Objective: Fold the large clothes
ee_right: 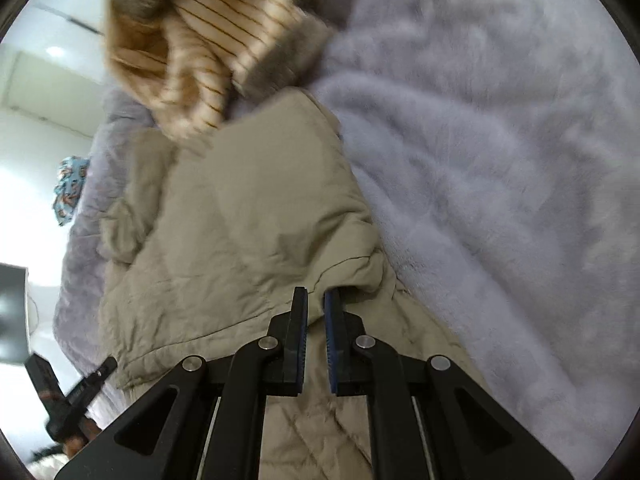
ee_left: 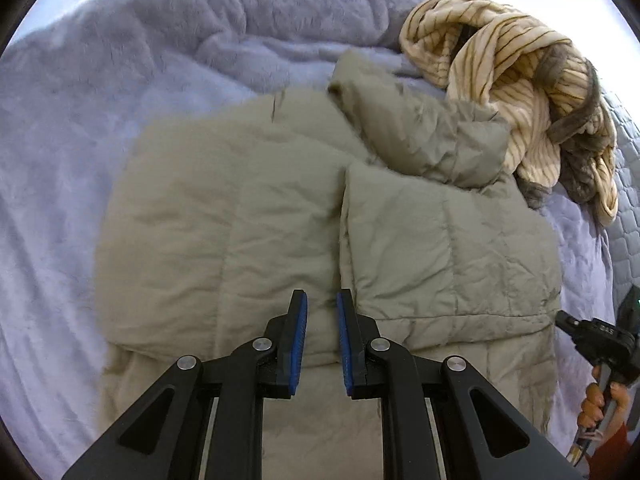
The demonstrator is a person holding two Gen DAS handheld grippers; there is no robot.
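Observation:
A large khaki padded jacket (ee_left: 280, 208) lies spread on the bed, its two front panels meeting at the middle and its hood (ee_left: 424, 132) bunched at the far right. My left gripper (ee_left: 322, 304) hovers over the jacket's lower middle, jaws a little apart, holding nothing. In the right wrist view the same jacket (ee_right: 248, 220) fills the centre. My right gripper (ee_right: 316, 300) is closed on a fold of the jacket's edge (ee_right: 352, 272), which sits pinched between the blue pads. The right gripper also shows at the left wrist view's right edge (ee_left: 600, 340).
A lilac fluffy blanket (ee_left: 140, 60) covers the bed all around the jacket. A cream striped garment with grey fur trim (ee_left: 512, 80) is heaped beyond the hood; it also shows in the right wrist view (ee_right: 200, 48). A patterned cloth (ee_right: 70, 188) lies at the bed's far edge.

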